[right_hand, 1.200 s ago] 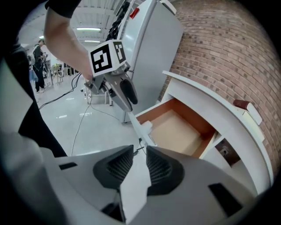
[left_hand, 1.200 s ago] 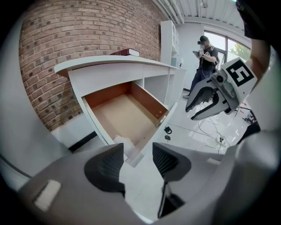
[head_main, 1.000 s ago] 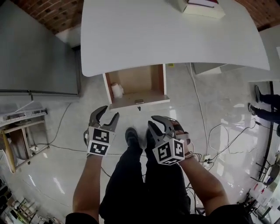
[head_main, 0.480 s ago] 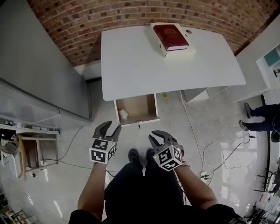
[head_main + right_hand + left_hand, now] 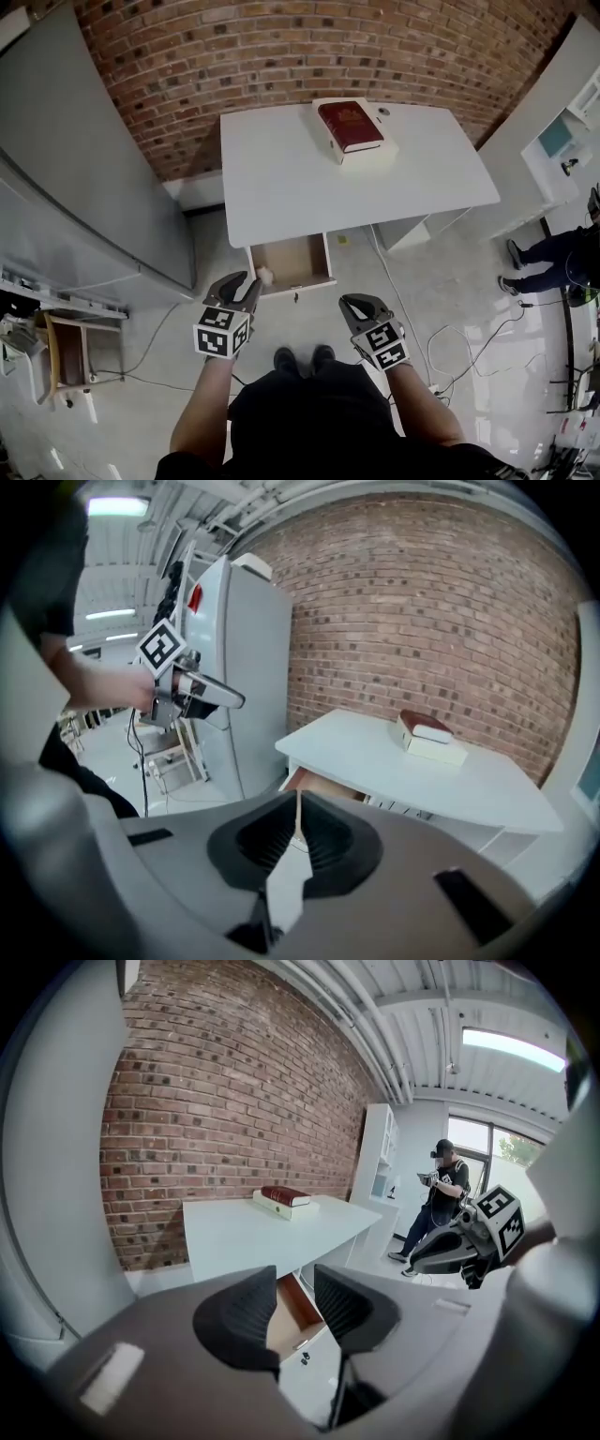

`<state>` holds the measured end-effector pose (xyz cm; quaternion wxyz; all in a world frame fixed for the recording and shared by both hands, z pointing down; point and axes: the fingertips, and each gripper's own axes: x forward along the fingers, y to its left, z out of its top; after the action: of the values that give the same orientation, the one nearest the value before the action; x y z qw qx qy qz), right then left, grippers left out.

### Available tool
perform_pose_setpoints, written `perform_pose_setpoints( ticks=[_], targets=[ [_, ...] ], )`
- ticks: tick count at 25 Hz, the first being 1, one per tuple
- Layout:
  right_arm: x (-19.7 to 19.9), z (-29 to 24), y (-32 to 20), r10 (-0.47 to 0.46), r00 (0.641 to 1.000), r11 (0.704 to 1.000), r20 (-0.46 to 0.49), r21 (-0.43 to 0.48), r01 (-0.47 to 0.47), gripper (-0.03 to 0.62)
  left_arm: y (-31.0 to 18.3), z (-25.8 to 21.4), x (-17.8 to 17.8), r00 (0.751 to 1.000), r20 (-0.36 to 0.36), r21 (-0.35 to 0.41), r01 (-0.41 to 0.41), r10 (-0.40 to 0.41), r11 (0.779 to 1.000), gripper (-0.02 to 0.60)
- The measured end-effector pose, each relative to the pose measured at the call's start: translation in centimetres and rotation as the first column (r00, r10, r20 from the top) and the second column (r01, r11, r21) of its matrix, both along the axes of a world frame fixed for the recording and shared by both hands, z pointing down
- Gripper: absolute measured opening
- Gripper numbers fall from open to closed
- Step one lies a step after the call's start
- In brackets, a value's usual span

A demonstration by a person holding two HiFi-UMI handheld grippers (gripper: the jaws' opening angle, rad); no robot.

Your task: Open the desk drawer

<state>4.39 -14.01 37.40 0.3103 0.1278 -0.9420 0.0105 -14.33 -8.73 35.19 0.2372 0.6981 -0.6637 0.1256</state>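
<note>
Head view looks down on a white desk point(image 5: 281, 178) against a brick wall point(image 5: 281, 56). The drawer point(image 5: 298, 261) hangs under the desk's near edge, left of the middle, and stands pulled out, with a small white thing point(image 5: 265, 276) in its front left corner. A red book point(image 5: 350, 125) lies on a white box point(image 5: 370, 155) near the desk's far edge. A grey cabinet point(image 5: 84, 187) stands just beside the desk's left edge, cables point(image 5: 441, 347) trail over the floor at the right, and another person point(image 5: 544, 267) stands well off to the right.

Both grippers are held on the near side of the drawer front, touching nothing. The left gripper point(image 5: 242, 281) has its jaws partly apart after just closing somewhat, and its own view shows only the distant drawer in the gap. The right gripper point(image 5: 354, 304) has just closed, jaws together and empty.
</note>
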Motion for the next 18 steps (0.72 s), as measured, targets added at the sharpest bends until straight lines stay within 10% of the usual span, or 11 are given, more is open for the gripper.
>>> perform_pose_setpoints(
  ticks=[18],
  targets=[
    [2.7, -10.9, -10.1, 0.037, 0.96, 0.999, 0.278, -0.029, -0.031, 0.015, -4.3, -5.5, 0.5, 0.994, -0.031, 0.06, 0.105, -0.104, 0.993, 0.087]
  ],
)
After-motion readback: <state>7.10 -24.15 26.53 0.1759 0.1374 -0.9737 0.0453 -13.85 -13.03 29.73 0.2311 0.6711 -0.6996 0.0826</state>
